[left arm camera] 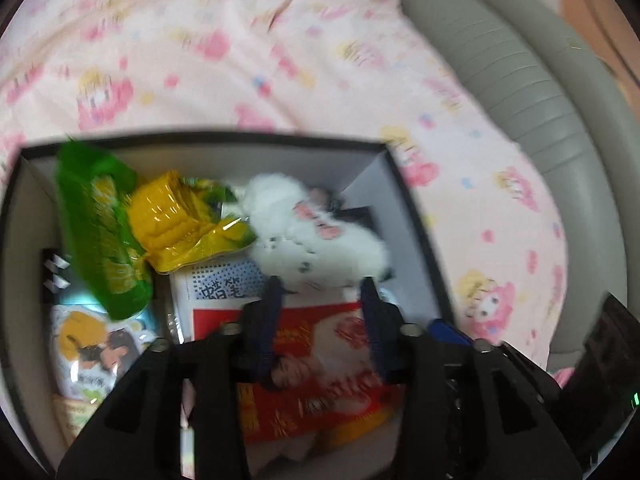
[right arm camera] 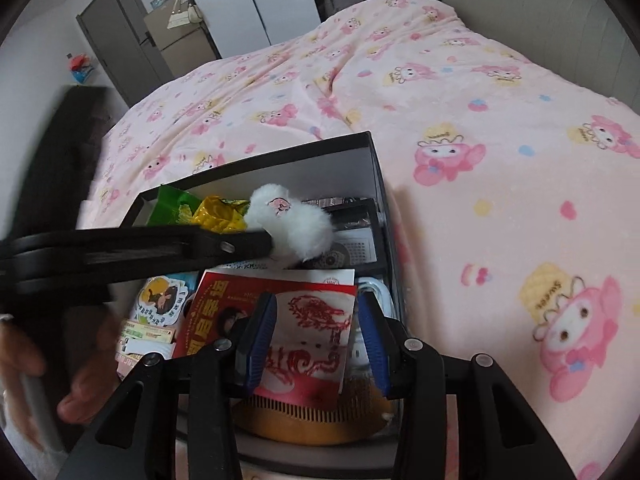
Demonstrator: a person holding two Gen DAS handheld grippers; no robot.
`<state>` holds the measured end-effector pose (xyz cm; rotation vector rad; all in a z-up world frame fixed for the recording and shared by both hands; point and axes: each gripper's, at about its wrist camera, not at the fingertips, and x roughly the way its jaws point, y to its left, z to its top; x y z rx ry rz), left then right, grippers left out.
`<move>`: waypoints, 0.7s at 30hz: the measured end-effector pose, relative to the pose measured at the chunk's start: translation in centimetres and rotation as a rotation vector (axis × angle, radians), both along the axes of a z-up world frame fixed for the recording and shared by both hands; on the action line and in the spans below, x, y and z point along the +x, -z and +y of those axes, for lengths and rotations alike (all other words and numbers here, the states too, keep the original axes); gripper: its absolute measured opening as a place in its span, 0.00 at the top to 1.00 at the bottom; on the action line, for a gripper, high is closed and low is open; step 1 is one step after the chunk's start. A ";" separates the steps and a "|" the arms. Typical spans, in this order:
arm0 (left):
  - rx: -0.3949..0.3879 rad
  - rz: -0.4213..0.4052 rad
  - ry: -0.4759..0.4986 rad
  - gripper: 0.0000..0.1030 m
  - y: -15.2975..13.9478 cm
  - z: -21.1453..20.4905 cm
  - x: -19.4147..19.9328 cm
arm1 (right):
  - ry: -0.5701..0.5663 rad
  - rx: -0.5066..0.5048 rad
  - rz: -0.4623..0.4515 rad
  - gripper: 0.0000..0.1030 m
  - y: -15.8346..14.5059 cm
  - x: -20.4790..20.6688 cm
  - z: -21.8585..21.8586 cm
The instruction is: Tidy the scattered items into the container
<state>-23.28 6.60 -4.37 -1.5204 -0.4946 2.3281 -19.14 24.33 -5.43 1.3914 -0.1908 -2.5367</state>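
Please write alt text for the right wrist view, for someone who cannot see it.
The open right gripper hovers over a dark box on a pink bedspread. The box holds a white plush toy, snack packets and a red booklet.

Pink-blanketed bed (right arm camera: 440, 92), grey door (right arm camera: 116, 48)

A white paper (left arm camera: 224, 284) near the box's (left arm camera: 384, 168) middle is showing the characters "蜡笔". The blanket (right arm camera: 480, 160) is carrying "Sweet" on its yellow hats; the red packet's (right arm camera: 304, 320) print is staying unreadable.
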 end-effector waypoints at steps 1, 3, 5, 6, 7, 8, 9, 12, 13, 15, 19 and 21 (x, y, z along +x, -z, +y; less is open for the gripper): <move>-0.040 0.060 -0.004 0.42 -1.5 -0.1 1.4 | 0.007 -0.004 0.006 0.54 -0.5 0.4 0.0; -0.126 0.147 -0.019 0.29 -3.8 -0.3 3.5 | 0.018 -0.011 0.027 0.48 -1.5 1.0 -0.2; -0.203 0.215 -0.059 0.20 -6.1 -0.8 5.6 | 0.032 -0.007 0.054 0.36 -2.9 1.9 -0.4; -0.227 0.244 -0.082 0.17 -7.0 -1.0 6.3 | 0.039 -0.002 0.073 0.24 -3.7 2.6 -0.6; -0.244 0.271 -0.102 0.15 -8.0 -1.3 7.3 | 0.045 0.004 0.101 0.20 -4.4 3.4 -0.7; -0.258 0.294 -0.120 0.11 -9.0 -1.7 7.9 | 0.062 0.019 0.136 0.20 -5.3 4.4 -0.9; -0.265 0.316 -0.134 0.07 -9.8 -2.0 8.9 | 0.080 0.044 0.166 0.20 -6.0 5.3 -1.1; -0.288 0.365 -0.168 0.01 -11.7 -2.6 11.4 | 0.111 0.109 0.215 0.20 -7.9 7.9 -1.9; -0.291 0.379 -0.169 0.01 -12.2 -2.8 12.3 | 0.124 0.111 0.221 0.20 -8.6 8.7 -2.0; -0.294 0.398 -0.167 0.01 -13.1 -2.7 13.7 | 0.149 0.103 0.232 0.20 -9.8 10.0 -2.0; -0.334 0.432 -0.175 0.01 -14.4 -2.6 17.3 | 0.191 0.137 0.268 0.16 -12.3 13.2 -1.9; -0.346 0.450 -0.194 0.01 -15.1 -2.8 19.5 | 0.191 0.150 0.293 0.15 -13.1 15.1 -1.8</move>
